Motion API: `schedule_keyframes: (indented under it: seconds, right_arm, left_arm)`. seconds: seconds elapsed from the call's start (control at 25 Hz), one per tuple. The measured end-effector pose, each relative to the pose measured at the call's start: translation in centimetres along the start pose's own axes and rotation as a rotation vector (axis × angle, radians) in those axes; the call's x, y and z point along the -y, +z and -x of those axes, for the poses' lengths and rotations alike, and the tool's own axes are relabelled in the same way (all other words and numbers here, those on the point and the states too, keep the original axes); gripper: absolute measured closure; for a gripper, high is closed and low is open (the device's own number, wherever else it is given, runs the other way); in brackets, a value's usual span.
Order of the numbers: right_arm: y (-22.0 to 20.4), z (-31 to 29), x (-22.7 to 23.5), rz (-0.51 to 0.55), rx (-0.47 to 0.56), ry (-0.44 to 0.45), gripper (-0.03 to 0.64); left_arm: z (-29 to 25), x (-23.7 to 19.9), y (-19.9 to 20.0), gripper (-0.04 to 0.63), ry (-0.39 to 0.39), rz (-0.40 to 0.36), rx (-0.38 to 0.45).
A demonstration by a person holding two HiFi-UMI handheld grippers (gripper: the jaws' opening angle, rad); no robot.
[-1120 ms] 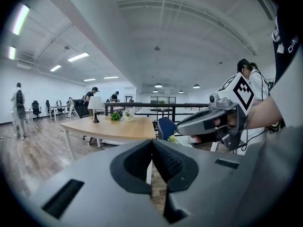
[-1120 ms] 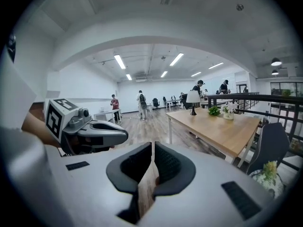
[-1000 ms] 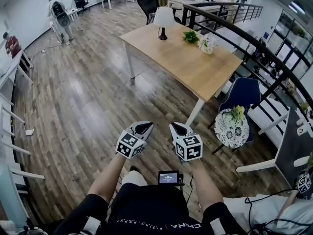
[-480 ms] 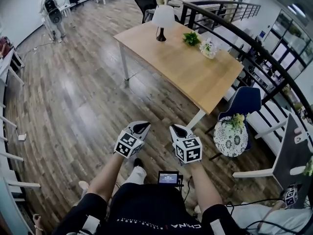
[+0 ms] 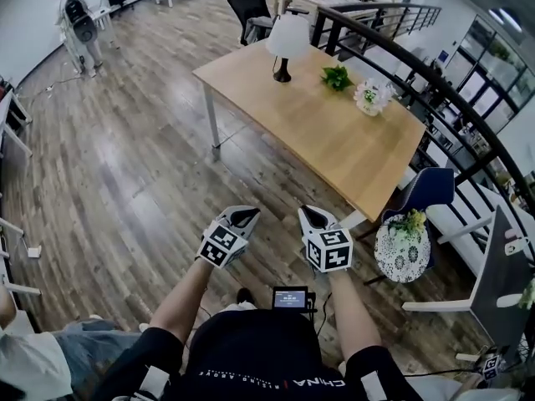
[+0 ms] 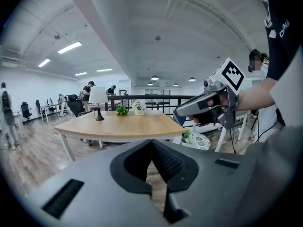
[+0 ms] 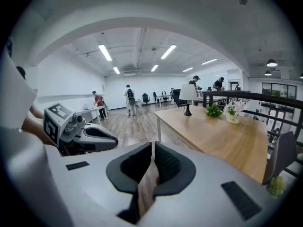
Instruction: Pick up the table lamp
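The table lamp [image 5: 287,37] has a white shade and a black foot and stands at the far left corner of the wooden table [image 5: 334,136]. It also shows far off as the lamp [image 6: 97,97] and the lamp [image 7: 188,92]. My left gripper [image 5: 244,216] and right gripper [image 5: 310,215] hang side by side over the floor, well short of the table. Both are shut and hold nothing. In the left gripper view the left gripper [image 6: 152,142] points at the table [image 6: 123,126]. The right gripper [image 7: 153,145] points along the table's left edge.
A small green plant [image 5: 337,76] and a vase of white flowers [image 5: 372,97] stand on the table to the lamp's right. A blue chair [image 5: 426,189] and a round lace-topped stand [image 5: 401,245] sit at the near right corner. A black railing [image 5: 435,78] runs behind. One person [image 5: 73,17] stands far left.
The table and lamp have come nearer and shifted a little to the right in the head view. Both grippers kept their place and stayed shut. Someone's clothing has appeared at the lower left.
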State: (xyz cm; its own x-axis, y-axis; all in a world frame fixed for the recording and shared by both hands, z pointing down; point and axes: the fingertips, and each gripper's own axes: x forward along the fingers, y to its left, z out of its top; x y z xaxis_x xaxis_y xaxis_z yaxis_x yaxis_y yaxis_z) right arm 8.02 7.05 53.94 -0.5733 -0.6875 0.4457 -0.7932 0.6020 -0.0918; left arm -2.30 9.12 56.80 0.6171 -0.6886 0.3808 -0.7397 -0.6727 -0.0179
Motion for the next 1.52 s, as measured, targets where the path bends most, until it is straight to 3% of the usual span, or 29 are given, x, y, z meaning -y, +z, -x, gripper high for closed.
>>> schedule_keyframes:
  seconds: [0.24, 0.56, 0.88, 1.24, 1.52]
  right_arm:
    - [3.2, -4.9, -1.5, 0.027, 0.002, 0.005, 0.574]
    - [3.7, -10.0, 0.2, 0.037, -0.023, -0.008, 0.574]
    - [6.7, -18.9, 6.0, 0.043, -0.011, 0.021, 0.574]
    - [15.7, -30.6, 14.5, 0.048, -0.022, 0.079, 0.574]
    - [19.6, -36.6, 20.4, 0.029, -0.037, 0.116, 0.574]
  left_arm:
    - [-0.4, -5.6, 0.8, 0.577, -0.006, 0.008, 0.011]
    - [-3.2, -9.3, -1.2, 0.577, -0.026, 0.041, -0.015]
    - [-9.4, -16.9, -0.6, 0.577, 0.013, 0.040, -0.048]
    - [-18.9, -29.1, 6.1, 0.577, 0.100, 0.064, -0.036]
    - [-25.4, -34.1, 9.1, 0.577, 0.121, 0.079, -0.046]
